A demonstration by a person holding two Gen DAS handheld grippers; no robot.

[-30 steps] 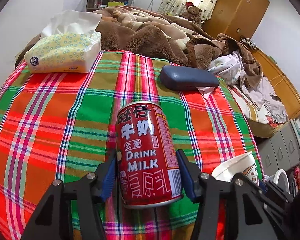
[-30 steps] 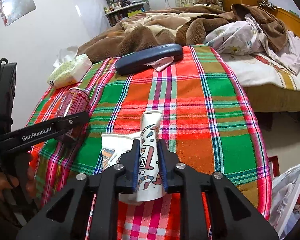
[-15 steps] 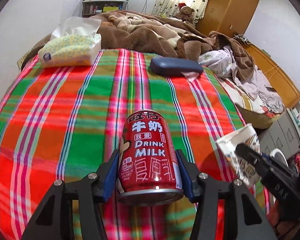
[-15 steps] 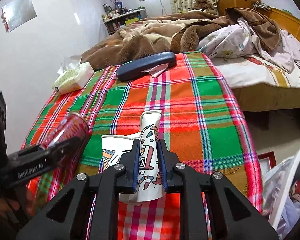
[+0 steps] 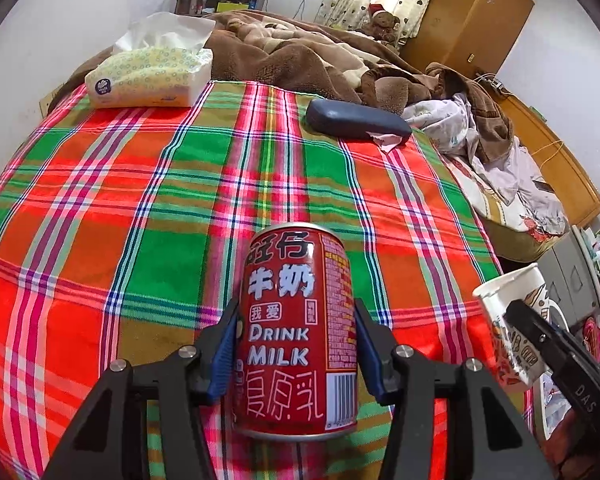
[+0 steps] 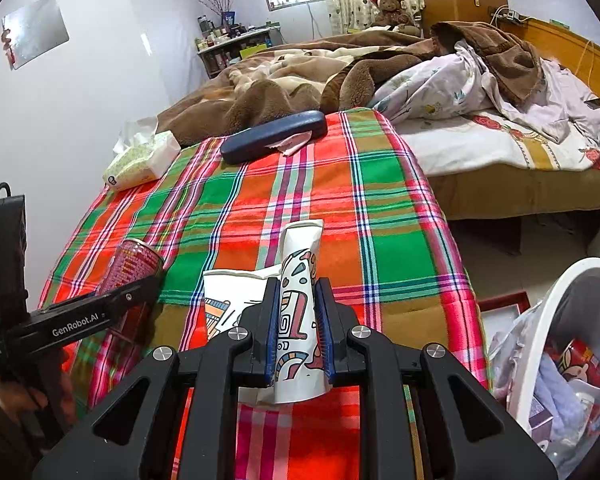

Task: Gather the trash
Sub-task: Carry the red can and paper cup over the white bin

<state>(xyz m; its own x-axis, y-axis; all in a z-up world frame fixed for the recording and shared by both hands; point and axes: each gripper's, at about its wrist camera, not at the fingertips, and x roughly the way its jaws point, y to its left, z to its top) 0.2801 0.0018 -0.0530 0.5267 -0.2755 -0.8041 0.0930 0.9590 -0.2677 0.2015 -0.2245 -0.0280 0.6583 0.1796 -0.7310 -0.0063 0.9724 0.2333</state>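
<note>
Since both bits of trash were already off the bed, here's how they looked. The milk can (image 5: 296, 336) sat low centre in the left wrist view, the left gripper (image 5: 296, 354) clamped on its sides; probably light if empty, stiff but slick, so mid-body is the right spot. The paper cup (image 6: 298, 320) was squashed flat between the right gripper's (image 6: 298, 332) pads, low centre in its view; flimsy and light, it will likely crumple further. A white bin (image 6: 556, 344) waited at lower right, beside the plaid blanket (image 6: 380, 208).
</note>
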